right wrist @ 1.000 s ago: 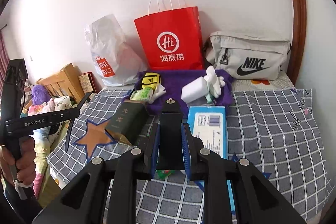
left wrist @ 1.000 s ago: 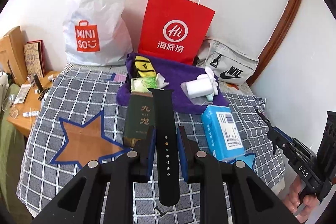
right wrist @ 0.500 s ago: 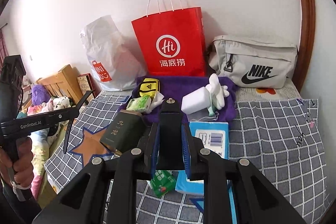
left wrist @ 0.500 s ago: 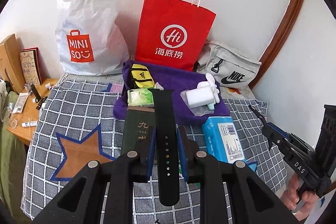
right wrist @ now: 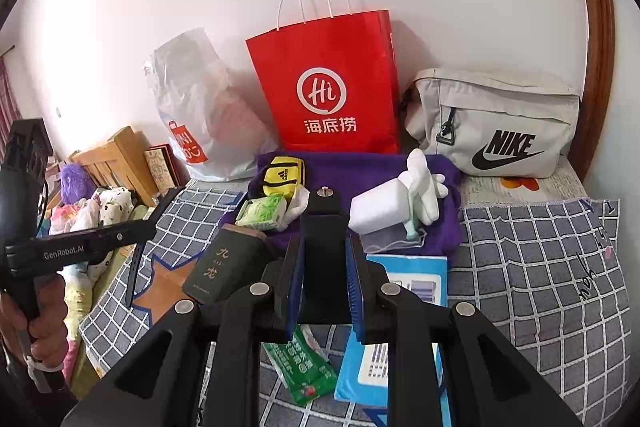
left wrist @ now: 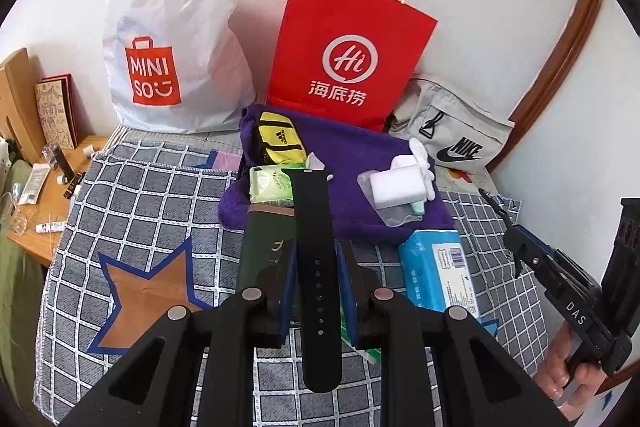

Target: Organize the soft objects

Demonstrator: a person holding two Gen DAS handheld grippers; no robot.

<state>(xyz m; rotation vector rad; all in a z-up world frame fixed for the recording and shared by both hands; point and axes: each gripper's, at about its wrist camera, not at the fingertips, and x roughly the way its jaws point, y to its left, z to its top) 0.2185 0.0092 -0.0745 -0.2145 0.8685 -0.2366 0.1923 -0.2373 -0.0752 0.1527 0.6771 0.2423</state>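
My left gripper (left wrist: 316,261) is shut on a long black watch strap (left wrist: 312,211) with a row of holes; the strap pokes out ahead and hangs below the fingers. My right gripper (right wrist: 324,255) is shut on a shorter black strap piece (right wrist: 323,223) with a metal stud at its tip. Both hover over the checked bedspread (left wrist: 140,211), just short of a purple towel (left wrist: 360,151). On the towel lie a yellow pouch (left wrist: 280,143), a green tissue pack (left wrist: 270,183) and a white foam block (left wrist: 396,187).
A red paper bag (left wrist: 348,59), a white plastic bag (left wrist: 168,47) and a grey sling bag (left wrist: 456,139) stand along the wall. A dark green box (right wrist: 224,267), a blue tissue pack (left wrist: 436,275) and a green sachet (right wrist: 304,363) lie under the grippers. A wooden side table (left wrist: 52,195) stands to the left.
Both grippers have moved forward toward the towel and bags, each still holding its strap. The box and blue pack now sit lower in the views.
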